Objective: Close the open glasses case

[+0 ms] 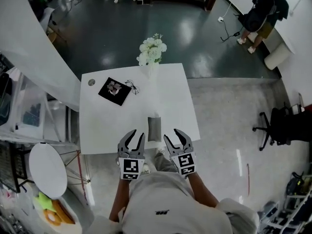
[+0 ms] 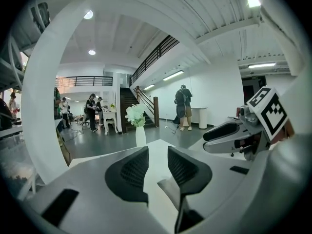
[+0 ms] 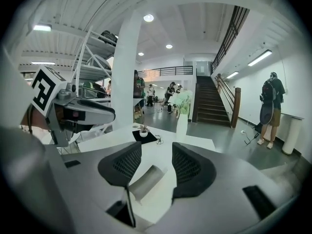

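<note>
While the person stands at the near edge of the square white table, both grippers hover low in the frame, one on each side of the grey glasses case. The case lies lengthwise at the lower middle of the tabletop, close to that edge. Its far end looks paler, as if a lid is raised there, and I can't tell whether anything lies inside.

The left gripper sits just beside the case's left side. Its jaws are moderately apart with nothing between them. The right gripper mirrors it on the other side, its jaws likewise parted and empty.

Nothing stands between the grippers and the case. A white vase of pale flowers stands at the table's top edge. Toward the upper left of the table lies a black mat carrying a small potted plant, with a pair of glasses just right of it. Well away, at the upper right of the frame, a person with a backpack stands on the dark floor, and an office chair stands at the right.
</note>
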{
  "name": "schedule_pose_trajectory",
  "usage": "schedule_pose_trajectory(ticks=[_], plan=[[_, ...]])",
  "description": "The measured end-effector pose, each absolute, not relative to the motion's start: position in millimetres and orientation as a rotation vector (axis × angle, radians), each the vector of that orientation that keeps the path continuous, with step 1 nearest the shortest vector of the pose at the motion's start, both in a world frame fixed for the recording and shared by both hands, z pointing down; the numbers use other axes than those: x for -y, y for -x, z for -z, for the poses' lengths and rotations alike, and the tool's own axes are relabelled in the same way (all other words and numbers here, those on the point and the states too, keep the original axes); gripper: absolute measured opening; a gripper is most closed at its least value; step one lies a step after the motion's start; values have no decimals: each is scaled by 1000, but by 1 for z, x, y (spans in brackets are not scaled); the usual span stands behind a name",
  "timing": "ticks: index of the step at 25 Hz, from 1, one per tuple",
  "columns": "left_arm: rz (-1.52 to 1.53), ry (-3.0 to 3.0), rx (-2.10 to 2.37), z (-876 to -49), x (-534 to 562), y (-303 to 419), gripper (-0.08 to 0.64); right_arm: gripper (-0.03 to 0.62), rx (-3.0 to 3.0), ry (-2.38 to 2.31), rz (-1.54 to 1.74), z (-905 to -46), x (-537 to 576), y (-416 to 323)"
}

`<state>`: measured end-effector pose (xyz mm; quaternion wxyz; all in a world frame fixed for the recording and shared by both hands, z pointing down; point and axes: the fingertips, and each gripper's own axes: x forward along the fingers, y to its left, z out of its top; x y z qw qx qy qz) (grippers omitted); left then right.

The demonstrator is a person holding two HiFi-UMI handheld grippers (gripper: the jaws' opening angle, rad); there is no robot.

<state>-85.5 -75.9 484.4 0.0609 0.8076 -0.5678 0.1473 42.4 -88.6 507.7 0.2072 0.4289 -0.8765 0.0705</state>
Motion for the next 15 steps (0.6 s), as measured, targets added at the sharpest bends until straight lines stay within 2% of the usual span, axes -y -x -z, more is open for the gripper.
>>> schedule_pose_trajectory(ticks=[15], plan=[[-605, -2305, 1665, -552, 128, 51, 137, 193, 2403, -965, -259, -566, 144, -64]])
